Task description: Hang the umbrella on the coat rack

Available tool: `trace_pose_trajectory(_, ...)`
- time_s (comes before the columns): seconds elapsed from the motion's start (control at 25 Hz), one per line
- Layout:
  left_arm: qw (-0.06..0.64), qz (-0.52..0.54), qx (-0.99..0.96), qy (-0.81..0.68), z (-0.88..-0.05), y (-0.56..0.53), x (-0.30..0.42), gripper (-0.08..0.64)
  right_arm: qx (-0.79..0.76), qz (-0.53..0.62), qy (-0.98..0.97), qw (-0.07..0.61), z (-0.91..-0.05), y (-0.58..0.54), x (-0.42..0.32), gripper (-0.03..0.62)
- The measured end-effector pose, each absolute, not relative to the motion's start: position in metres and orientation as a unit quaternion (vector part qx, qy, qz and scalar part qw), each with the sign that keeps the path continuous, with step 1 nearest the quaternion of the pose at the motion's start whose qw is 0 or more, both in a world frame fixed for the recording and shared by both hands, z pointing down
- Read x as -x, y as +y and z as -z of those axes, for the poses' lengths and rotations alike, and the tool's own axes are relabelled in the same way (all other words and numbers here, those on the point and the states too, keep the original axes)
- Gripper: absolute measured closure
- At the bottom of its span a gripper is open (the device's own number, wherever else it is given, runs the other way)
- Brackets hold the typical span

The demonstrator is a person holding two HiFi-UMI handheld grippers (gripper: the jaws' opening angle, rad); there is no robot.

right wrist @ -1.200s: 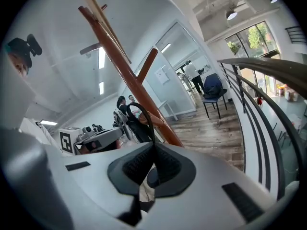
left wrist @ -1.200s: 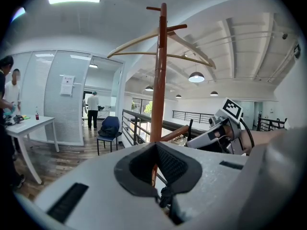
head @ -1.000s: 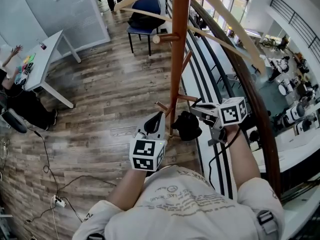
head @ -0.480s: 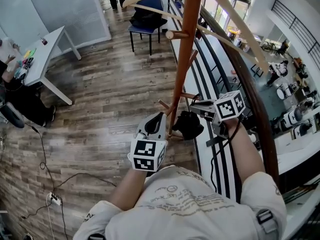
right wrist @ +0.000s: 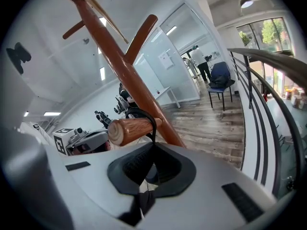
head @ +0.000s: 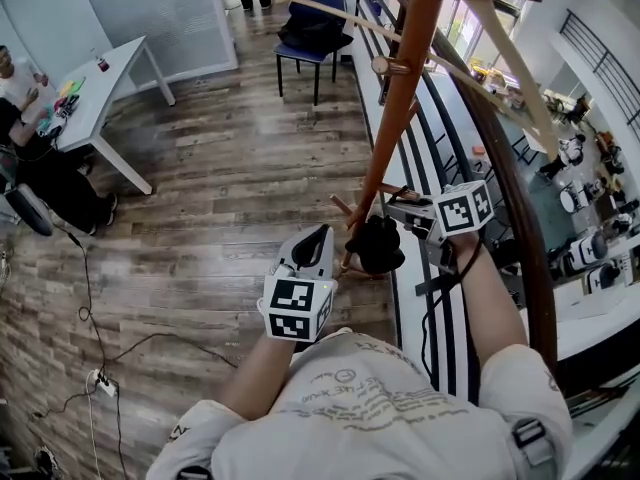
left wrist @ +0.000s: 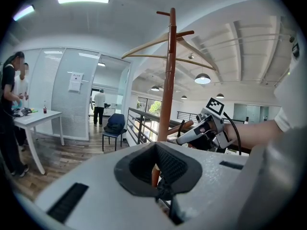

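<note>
Your R gripper (head: pixel 392 210) has its jaws pinched together on the umbrella's black strap (right wrist: pixel 153 124). The loop is already over a low peg (right wrist: pixel 129 128) of the rack (head: pixel 400 98), well in from the peg's tip and close to the pole. The umbrella (head: pixel 378 246) hangs as a folded black bundle just under that peg, right beside the pole. Your L gripper (head: pixel 318 236) sits lower and to the left, jaws closed w/ nothing in them, tip aimed at the pole.

Step in hand, as I read it: let the peg take the weight, then release.
- Ease the gripper down a touch so the strap goes taut on the peg, not on your jaws.
- Open wide before you move.
- Back out along the line you came in on, not sideways, so a pad doesn't snag the loop and drag it toward the tip.
- L gripper isn't needed, so hold it off the pole. The rack looks tall and slim and prob. rocks if nudged.

Room:
- The floor (head: pixel 220 178) is wood plank, w/ cables (head: pixel 91 313) trailing across it to your left.
- The rack stands just beside a railing (right wrist: pixel 273 59) w/ a lower level beyond, so a dropped umbrella could slip through.
- A white table (head: pixel 105 93) w/ people at it is far left, and a chair (head: pixel 318 46) is past the rack.
</note>
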State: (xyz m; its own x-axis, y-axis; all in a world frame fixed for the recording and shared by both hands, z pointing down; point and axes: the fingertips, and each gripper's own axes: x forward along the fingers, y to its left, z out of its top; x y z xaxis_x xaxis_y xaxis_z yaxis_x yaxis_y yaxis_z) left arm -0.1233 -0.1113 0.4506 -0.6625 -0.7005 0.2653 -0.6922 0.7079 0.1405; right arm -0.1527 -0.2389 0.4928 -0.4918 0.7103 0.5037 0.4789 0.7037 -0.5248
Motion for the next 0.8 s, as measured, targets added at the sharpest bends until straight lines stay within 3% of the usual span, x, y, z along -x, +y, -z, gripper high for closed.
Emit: trace_pose_trajectory(0.8, 0.162, -0.009, -0.389, -0.907, -0.458, -0.122, 0.13, 0.563, 0.317, -0.214, -0.867, 0.32, -0.522, -0.247, 0.171, 0.588)
